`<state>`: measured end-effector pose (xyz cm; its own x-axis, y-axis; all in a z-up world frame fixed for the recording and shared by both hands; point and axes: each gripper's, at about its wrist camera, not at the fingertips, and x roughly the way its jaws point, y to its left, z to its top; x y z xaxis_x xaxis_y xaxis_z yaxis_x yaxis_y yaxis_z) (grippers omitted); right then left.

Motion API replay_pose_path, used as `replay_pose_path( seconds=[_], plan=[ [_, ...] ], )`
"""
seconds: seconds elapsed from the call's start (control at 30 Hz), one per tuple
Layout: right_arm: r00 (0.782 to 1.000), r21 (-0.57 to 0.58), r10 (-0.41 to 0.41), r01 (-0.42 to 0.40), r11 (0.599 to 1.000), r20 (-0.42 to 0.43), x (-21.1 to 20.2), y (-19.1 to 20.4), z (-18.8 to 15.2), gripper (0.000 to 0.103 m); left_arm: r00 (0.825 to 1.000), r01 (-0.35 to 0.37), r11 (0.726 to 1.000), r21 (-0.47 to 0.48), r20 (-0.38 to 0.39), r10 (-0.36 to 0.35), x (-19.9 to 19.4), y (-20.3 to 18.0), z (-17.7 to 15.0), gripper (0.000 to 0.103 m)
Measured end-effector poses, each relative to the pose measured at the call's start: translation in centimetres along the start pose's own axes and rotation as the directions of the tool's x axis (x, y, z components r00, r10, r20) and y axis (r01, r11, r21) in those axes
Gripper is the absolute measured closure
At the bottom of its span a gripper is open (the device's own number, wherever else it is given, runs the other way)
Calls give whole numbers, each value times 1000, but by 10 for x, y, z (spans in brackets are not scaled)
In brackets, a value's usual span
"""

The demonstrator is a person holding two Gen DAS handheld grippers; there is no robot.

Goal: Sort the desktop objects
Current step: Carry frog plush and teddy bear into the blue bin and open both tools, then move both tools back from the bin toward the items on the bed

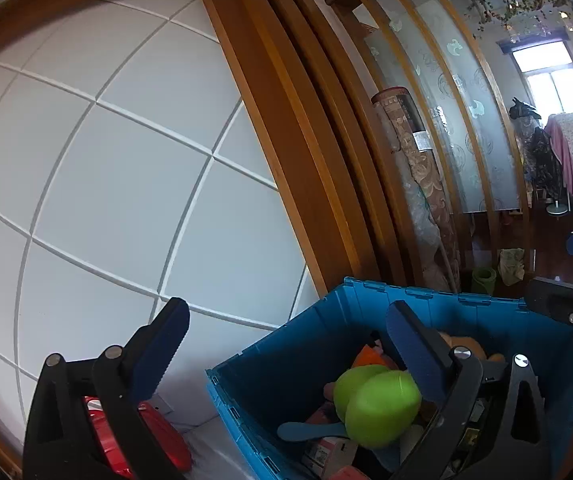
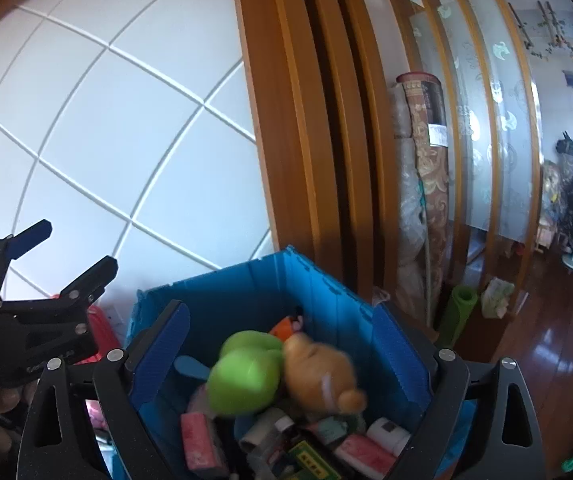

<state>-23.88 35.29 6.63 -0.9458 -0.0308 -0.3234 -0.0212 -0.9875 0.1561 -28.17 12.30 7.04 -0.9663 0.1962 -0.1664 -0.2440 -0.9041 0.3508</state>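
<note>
Desktop objects lie heaped in one blue crate [image 2: 326,280]: a green plush toy [image 2: 246,376], a tan plush bear [image 2: 318,376], two pink packets and small white tubes, the lower layers too jumbled to count. The right gripper [image 2: 282,352] hangs above the heap, jaws spread wide, gripping nothing. The left gripper [image 1: 286,348], its jaws wide apart, is empty too, one finger over the crate [image 1: 310,344]. A red object [image 1: 166,440] beside the crate is largely hidden.
</note>
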Motion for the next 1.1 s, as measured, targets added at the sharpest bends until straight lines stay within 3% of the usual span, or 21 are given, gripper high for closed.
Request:
replay_pose_path(
  seconds=[0.2,0.43,0.83,1.1],
  plan=[
    [997,17,5,-6,1000,73,-51,5,-21,5,1000,10,999,-41,6,-10,-19,-9,-4,2],
    [988,-9,-50,52,999,147,-103,19,-45,3,1000,11,998,-62,21,-10,-63,-8,-20,2],
    [979,-37,-98,106,994,177,-178,69,-87,1,999,40,990,-133,33,-36,-144,27,-61,2],
    [987,-18,-69,73,997,146,-209,134,-121,1,1000,-8,992,-128,-28,5,-201,78,-109,2]
  ],
)
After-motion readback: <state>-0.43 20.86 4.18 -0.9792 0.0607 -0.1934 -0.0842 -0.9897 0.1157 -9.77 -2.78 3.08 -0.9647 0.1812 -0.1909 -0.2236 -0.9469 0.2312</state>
